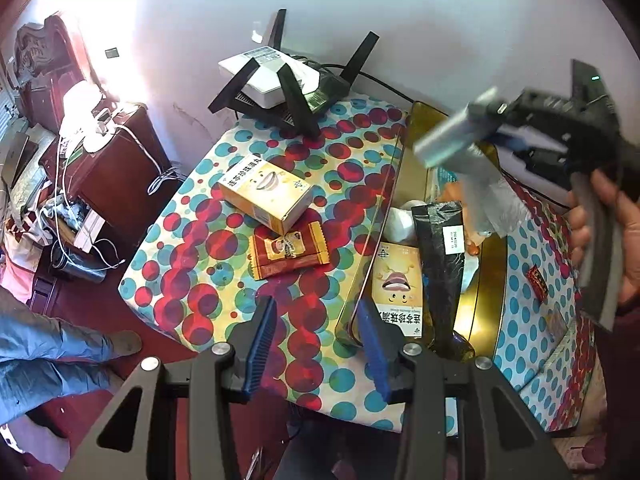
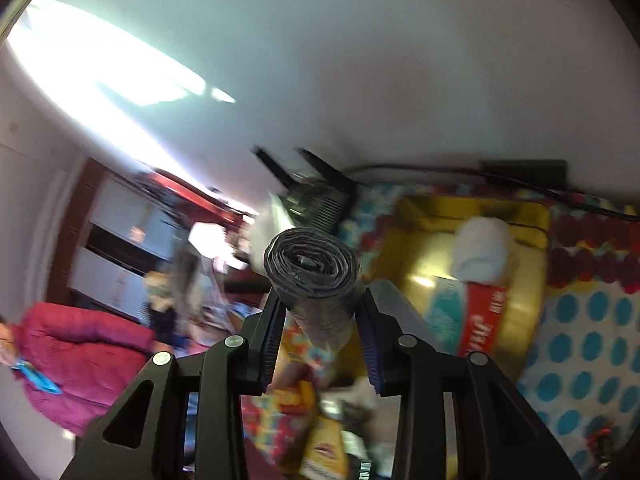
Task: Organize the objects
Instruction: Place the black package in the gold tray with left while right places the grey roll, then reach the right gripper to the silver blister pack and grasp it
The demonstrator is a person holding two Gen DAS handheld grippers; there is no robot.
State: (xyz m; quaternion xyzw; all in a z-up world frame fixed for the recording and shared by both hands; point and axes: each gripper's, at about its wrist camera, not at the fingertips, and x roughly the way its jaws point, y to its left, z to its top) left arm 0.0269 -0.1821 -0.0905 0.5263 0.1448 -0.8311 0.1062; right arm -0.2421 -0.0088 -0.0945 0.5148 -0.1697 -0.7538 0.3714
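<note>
1. Grey plastic, rolled tight: a grey roll of bin bags (image 1: 450, 138) shows blurred at upper right of the left wrist view, carried in the right gripper (image 1: 508, 130) above the gold metal tin (image 1: 486, 276).
2. Same view, bottom centre: the left gripper (image 1: 316, 344) hangs low over the spotted tablecloth (image 1: 192, 240), its blue-padded fingers (image 1: 260, 340) spread with nothing between them, tips near the tin's near corner.
3. Still out on the cloth at frame centre: a yellow cardboard box with a smiling mouth (image 1: 266, 196), with a brown foil sachet (image 1: 290, 254) just beside it. A second yellow box and a black packet already lie in the tin.
4. Right wrist view, centre: the roll (image 2: 312, 268) is seen end-on, pinched between the right gripper's (image 2: 322, 308) two fingers. The view is tilted, so the hand is rolled over.
5. The tin (image 2: 520, 312) sits at right of frame, holding a white bundle and a red-and-teal pack.
6. Judgement: step in hand is carrying the roll to the tin. Next calls for lowering over a free patch, then releasing it.
</note>
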